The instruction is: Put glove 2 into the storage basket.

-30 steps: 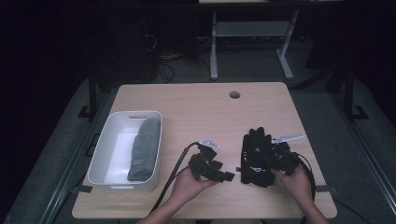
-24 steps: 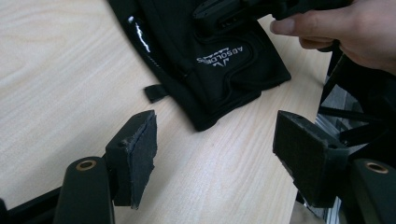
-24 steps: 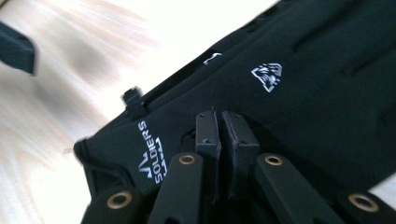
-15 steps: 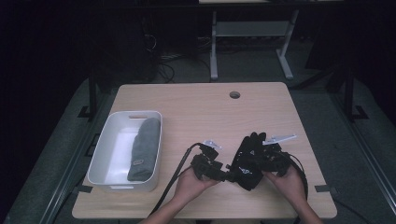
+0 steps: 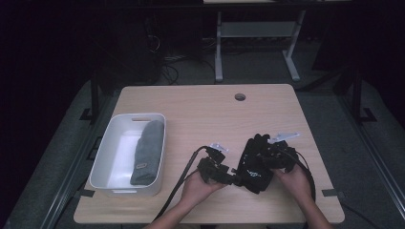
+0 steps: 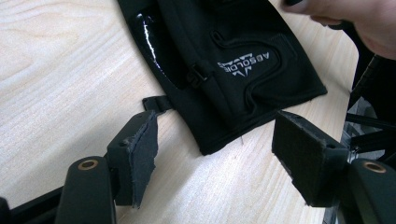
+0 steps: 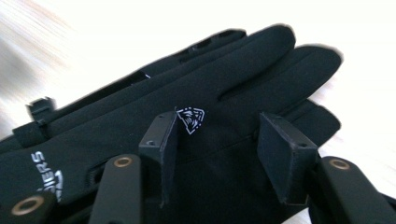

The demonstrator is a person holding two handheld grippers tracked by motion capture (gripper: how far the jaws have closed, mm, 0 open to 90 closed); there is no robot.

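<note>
Right gripper [image 7: 217, 140] jaws have just been opening, spread over black glove [image 5: 255, 160]; left gripper [image 6: 215, 151] jaws spread at its cuff.

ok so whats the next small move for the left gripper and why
Probably ease the left gripper forward and close on the black glove: its jaws stand open with the cuff edge just ahead, untouched. The right gripper has just been opening, pads off the glove, so nothing grips it.

Matt cloth glove [image 6: 233, 60] (pale wood table [image 6: 60, 70])
</note>
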